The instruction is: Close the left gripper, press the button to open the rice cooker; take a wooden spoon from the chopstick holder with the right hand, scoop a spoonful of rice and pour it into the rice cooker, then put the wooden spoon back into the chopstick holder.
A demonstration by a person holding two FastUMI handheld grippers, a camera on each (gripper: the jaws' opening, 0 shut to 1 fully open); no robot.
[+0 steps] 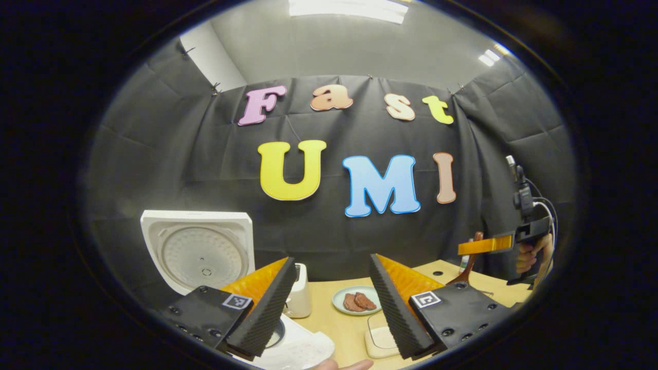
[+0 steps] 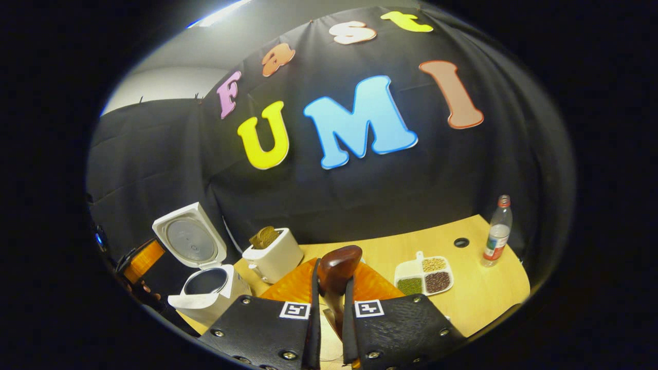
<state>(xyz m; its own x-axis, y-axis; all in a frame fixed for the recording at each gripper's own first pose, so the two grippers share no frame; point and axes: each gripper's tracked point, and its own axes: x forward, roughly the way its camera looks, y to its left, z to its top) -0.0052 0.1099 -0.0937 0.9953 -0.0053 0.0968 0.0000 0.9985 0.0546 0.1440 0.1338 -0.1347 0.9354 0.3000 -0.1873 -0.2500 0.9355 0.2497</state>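
Note:
The white rice cooker (image 1: 300, 347) stands open, its lid (image 1: 198, 252) tipped up at the left; my left gripper (image 1: 332, 259) hovers open above and just right of it, holding nothing. In the right gripper view the cooker's pot (image 2: 205, 282) sits low on the left under the raised lid (image 2: 189, 241). My right gripper (image 2: 332, 277) is shut on a dark wooden spoon (image 2: 339, 262), bowl end up. From the left gripper view, that right gripper (image 1: 470, 249) hangs far right over the table, a hand (image 1: 532, 254) behind it and the spoon (image 1: 470, 264) in its fingers.
A white toaster (image 2: 272, 254) with bread stands right of the cooker. A divided dish of grains (image 2: 425, 275) and a bottle (image 2: 497, 231) are at the right of the wooden table (image 2: 380, 252). A plate of brown slices (image 1: 357, 300) and a pale lidded box (image 1: 380, 339) lie mid-table.

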